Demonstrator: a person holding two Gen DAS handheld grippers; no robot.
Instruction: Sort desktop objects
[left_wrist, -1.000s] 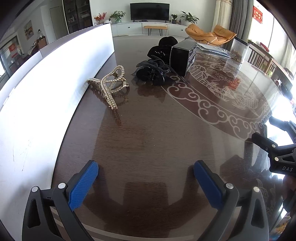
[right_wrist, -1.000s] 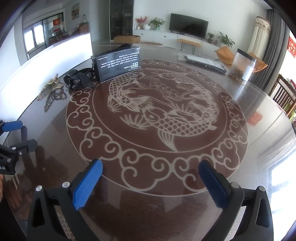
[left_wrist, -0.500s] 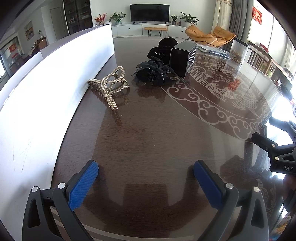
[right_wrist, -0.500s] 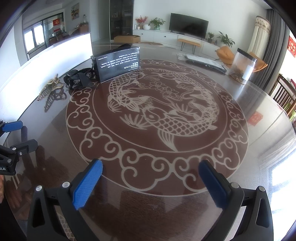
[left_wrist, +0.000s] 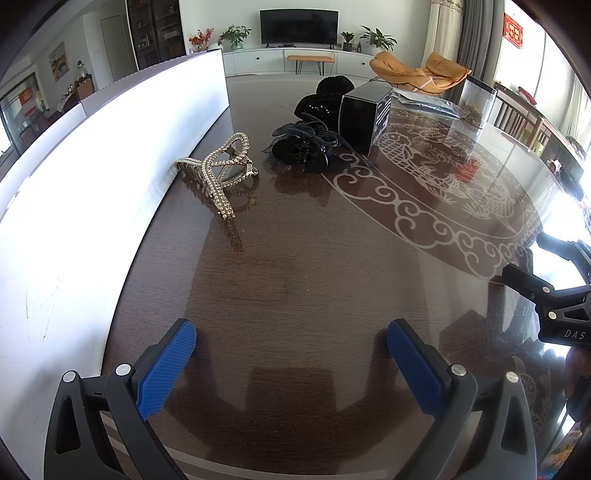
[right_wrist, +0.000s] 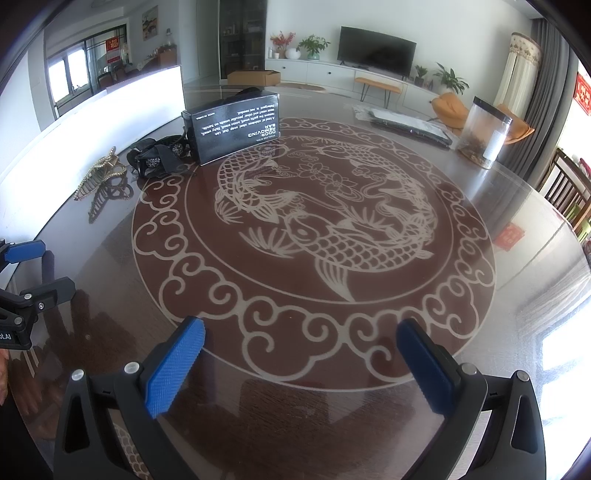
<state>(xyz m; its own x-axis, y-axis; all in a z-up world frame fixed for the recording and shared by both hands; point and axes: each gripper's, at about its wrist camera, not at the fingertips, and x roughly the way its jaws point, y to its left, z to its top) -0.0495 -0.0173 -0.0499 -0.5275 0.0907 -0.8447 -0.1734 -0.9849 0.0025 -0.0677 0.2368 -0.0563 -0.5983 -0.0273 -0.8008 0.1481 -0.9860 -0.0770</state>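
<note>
A: Status? Nothing sorted yet, I'd judge. Left gripper (left_wrist: 291, 354) and right gripper (right_wrist: 301, 360) both have jaws spread, empty, low over the table (left_wrist: 295, 266).

B: Items sit toward the table's far left edge: pearl hair claw (left_wrist: 221, 166), black hair clips (left_wrist: 304, 146), black box (right_wrist: 234, 127). Next — reach for the claw.

A: Containers?

B: Clear jar (right_wrist: 485, 133) at the far right edge — brown bits at its bottom.

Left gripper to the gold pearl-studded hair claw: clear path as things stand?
Probably yes. The left gripper is open and empty, and only bare dark wood tabletop lies between it and the gold pearl-studded hair claw. The white panel stands close beside the claw, so room on that side looks tight.
</note>
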